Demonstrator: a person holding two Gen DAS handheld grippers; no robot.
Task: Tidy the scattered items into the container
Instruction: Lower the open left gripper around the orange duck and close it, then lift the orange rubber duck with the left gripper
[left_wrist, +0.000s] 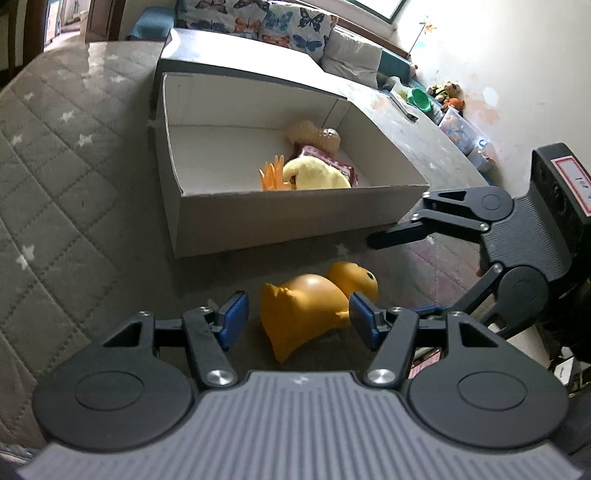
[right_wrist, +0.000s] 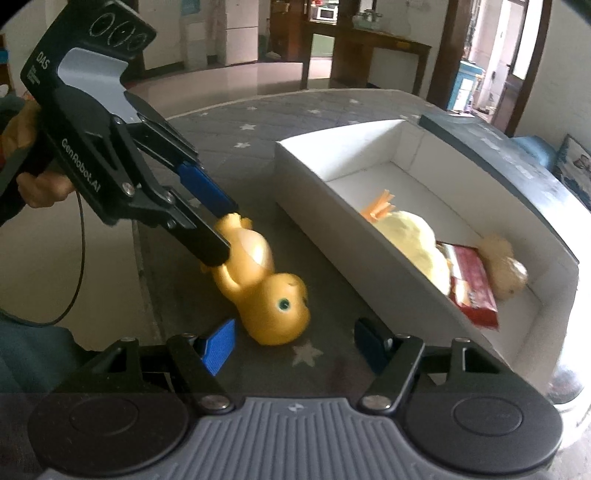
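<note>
An orange rubber duck (left_wrist: 306, 306) lies on its side on the grey star-patterned mat, just in front of the white cardboard box (left_wrist: 295, 218). My left gripper (left_wrist: 299, 319) is open and straddles the duck's body, with its blue pads (left_wrist: 234, 319) on either side. In the right wrist view the left gripper (right_wrist: 227, 236) reaches around the tail end of the duck (right_wrist: 266, 295). My right gripper (right_wrist: 295, 347) is open and holds nothing, just short of the duck's head. It also shows at the right (left_wrist: 397, 275). The box (right_wrist: 332, 221) holds a yellow plush (right_wrist: 417, 236), a red packet (right_wrist: 472, 291) and a tan fuzzy toy (right_wrist: 506, 273).
The box's dark lid (left_wrist: 236, 59) lies against its far side. Butterfly cushions (left_wrist: 258, 22) and toy bins (left_wrist: 458, 125) line the wall behind. A hand (right_wrist: 40, 184) holds the left gripper, with a cable hanging below. A wooden table (right_wrist: 369, 48) stands in the far room.
</note>
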